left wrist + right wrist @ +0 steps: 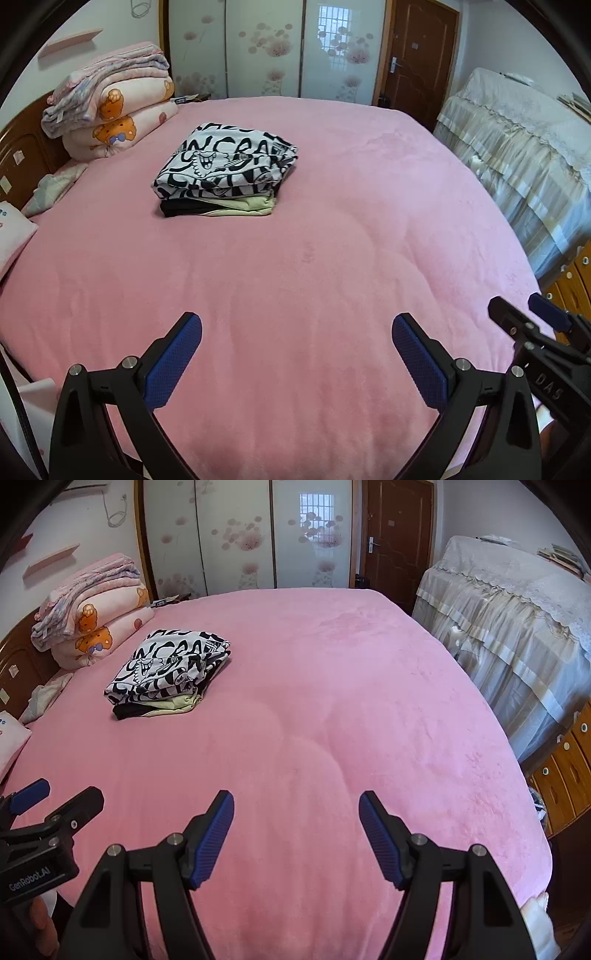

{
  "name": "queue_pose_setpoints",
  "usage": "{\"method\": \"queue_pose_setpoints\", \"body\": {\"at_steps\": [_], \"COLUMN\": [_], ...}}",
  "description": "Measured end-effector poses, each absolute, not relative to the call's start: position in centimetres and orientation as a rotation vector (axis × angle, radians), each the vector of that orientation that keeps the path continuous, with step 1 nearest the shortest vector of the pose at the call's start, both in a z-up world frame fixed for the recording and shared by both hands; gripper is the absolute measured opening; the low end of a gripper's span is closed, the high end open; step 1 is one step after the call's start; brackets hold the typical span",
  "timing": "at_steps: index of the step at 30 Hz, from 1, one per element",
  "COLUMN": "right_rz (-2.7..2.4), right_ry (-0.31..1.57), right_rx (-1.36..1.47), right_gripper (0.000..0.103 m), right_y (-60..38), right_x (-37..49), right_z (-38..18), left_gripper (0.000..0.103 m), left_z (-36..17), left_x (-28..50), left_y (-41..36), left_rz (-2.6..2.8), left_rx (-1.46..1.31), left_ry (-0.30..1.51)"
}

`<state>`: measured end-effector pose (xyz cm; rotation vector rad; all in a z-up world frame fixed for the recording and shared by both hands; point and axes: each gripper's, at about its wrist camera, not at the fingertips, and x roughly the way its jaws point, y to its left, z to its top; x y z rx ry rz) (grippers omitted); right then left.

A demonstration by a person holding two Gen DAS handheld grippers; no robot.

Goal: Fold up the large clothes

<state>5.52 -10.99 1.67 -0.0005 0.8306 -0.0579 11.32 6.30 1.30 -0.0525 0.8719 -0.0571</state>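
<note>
A stack of folded clothes [225, 173] sits on a pink bedspread [332, 240], toward the headboard side of the bed and well apart from both handheld grippers at the near edge. The top garment [170, 664] is white with bold black lettering and cartoon print; a pale yellow-green piece [243, 206] and a black piece [181, 210] show beneath it.

The left gripper [297, 352] hovers over bare bedspread with its 2 blue-padded fingers spread wide and nothing between them; the stack lies ahead of it and slightly left. The right gripper [296, 832] is likewise spread and empty, with the stack far ahead and to its left. Each gripper appears at the edge of the other's view, side by side.

A pile of folded quilts [118, 107] with bear prints rests by the wooden headboard [22, 155], beyond the stack. A lace-covered piece of furniture [517, 627] stands to the right of the bed, and a brown door [417, 55] is behind.
</note>
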Motion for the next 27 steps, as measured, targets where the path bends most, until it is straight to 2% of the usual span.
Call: {"method": "queue_pose_setpoints", "body": {"at_steps": [27], "right_rz": [-0.05], "right_ry": [0.782], "right_rx": [0.007], "right_gripper": [0.072], "right_y": [-10.9], "right_x": [1.4], "right_z": [1.8], "left_gripper": [0.102], "left_z": [1.4], "left_x": [8.9], "left_y": [4.4], "left_rz": [-0.082], "left_rx": [-0.046], "left_ry": [0.888]}}
